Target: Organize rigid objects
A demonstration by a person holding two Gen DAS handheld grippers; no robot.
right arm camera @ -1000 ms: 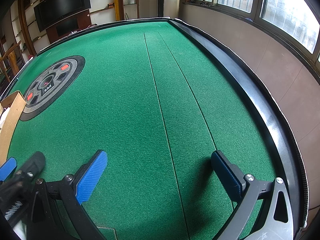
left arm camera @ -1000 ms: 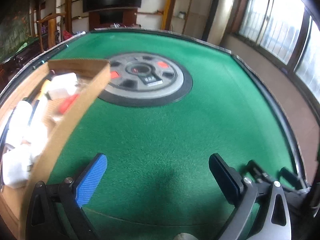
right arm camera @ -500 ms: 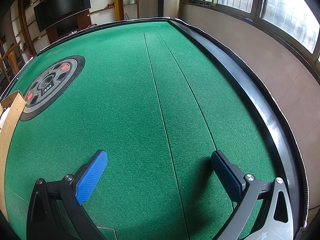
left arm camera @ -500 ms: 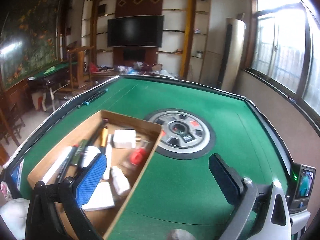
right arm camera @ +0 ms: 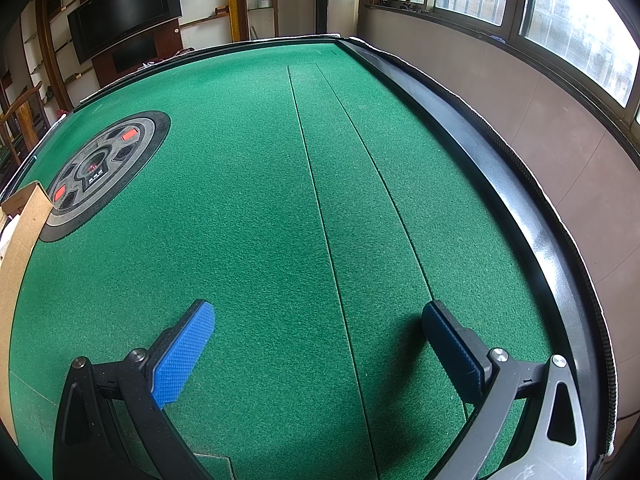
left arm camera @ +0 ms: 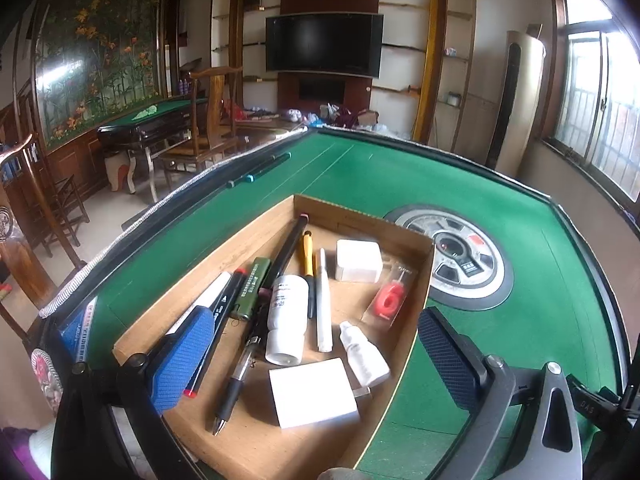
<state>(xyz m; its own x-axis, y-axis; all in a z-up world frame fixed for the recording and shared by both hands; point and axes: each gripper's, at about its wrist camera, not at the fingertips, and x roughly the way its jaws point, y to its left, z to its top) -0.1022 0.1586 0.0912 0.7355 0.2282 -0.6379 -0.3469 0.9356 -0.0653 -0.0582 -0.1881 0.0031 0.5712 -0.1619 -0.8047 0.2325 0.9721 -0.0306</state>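
Observation:
In the left wrist view a shallow cardboard box lies on the green table and holds several items: a white bottle, a white charger block, a white pad, a small dropper bottle, a red tape roll, a green lighter and several pens. My left gripper is open and empty, raised above the box's near end. My right gripper is open and empty over bare green felt; the box's edge shows at far left.
A round grey control panel is set into the table centre, right of the box; it also shows in the right wrist view. A black raised rim borders the table. Two cue-like sticks lie at the far left edge. Chairs stand beyond.
My left gripper has risen and pulled back leftward, so the whole box and the room now show. My right gripper has not moved; the left gripper has left its view.

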